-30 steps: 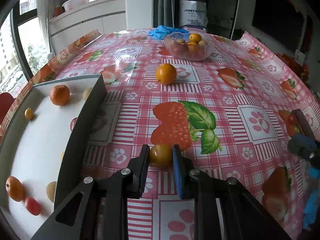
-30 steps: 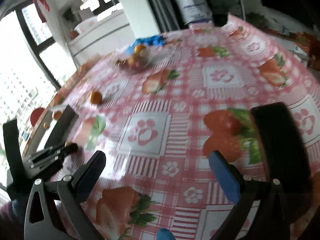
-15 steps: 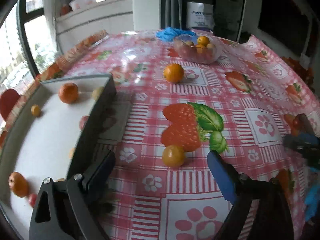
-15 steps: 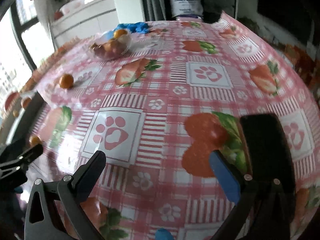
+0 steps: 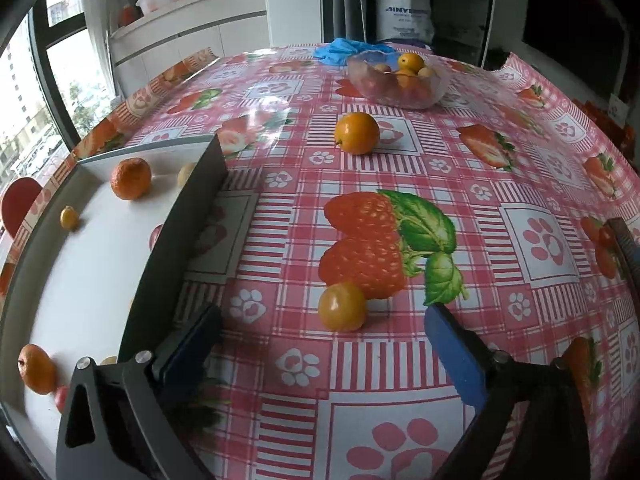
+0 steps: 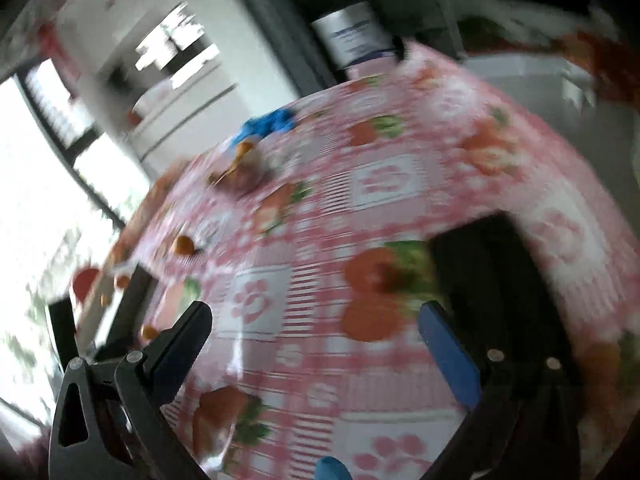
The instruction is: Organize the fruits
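1. The left gripper (image 5: 320, 320) stood with its jaws spread wide, having just been opening; a small round yellow-orange fruit (image 5: 343, 306) sat on the cloth between the two fingers, touching neither pad and so held by nothing.
2. That fruit rested at the lower edge of a printed strawberry on the pink-and-white checked plastic tablecloth (image 5: 400, 368).
3. One larger round orange fruit (image 5: 357, 133) lay alone on the cloth farther off, between the near fruit and the bowl.
4. One clear glass bowl (image 5: 394, 80) stood near the far edge of the table and held several fruits; three or four showed through the glass, and the exact count could not be made out.
5. A crumpled blue cloth (image 5: 340, 50) lay just behind the bowl.
6. One white tray with dark raised walls (image 5: 188, 220) lay to the left of the left gripper. Inside it, two orange mandarins (image 5: 130, 178) could be counted, one at the far end and one at the near end, plus one small yellow fruit (image 5: 69, 218) by the left wall. A few more pale and red fruits were partly hidden behind the wall and the gripper finger.
7. The right gripper (image 6: 316, 320) also had its jaws wide apart, with nothing between them, only tablecloth below.
8. The right wrist view was heavily blurred; the bowl, the lone orange fruit and the tray were only faintly readable there.
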`<move>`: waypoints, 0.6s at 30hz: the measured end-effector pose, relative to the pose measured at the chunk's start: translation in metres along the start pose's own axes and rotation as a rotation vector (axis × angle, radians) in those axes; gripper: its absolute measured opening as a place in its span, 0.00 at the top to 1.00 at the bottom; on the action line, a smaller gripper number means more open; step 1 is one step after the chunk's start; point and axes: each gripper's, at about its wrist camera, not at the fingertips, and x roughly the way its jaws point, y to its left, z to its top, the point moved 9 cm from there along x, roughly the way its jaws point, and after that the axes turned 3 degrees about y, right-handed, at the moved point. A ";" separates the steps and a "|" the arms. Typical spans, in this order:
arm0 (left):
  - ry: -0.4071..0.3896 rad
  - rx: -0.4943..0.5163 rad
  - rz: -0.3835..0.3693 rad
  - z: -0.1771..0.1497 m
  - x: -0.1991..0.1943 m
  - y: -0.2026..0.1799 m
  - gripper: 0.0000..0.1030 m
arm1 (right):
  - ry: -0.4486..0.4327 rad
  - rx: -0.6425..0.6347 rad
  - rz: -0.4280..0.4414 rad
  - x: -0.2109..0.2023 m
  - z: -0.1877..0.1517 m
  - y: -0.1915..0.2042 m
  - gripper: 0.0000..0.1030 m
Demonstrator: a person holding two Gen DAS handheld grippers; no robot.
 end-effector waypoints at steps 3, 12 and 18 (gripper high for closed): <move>0.000 0.000 0.000 0.000 0.000 0.000 0.01 | -0.042 0.088 -0.024 -0.014 0.005 -0.022 0.00; 0.000 0.000 0.000 0.000 0.000 0.000 0.01 | -0.009 0.052 -0.154 -0.013 0.005 -0.034 0.00; 0.000 0.000 0.000 0.000 0.000 0.000 0.01 | 0.087 -0.122 -0.200 0.031 0.002 -0.004 0.00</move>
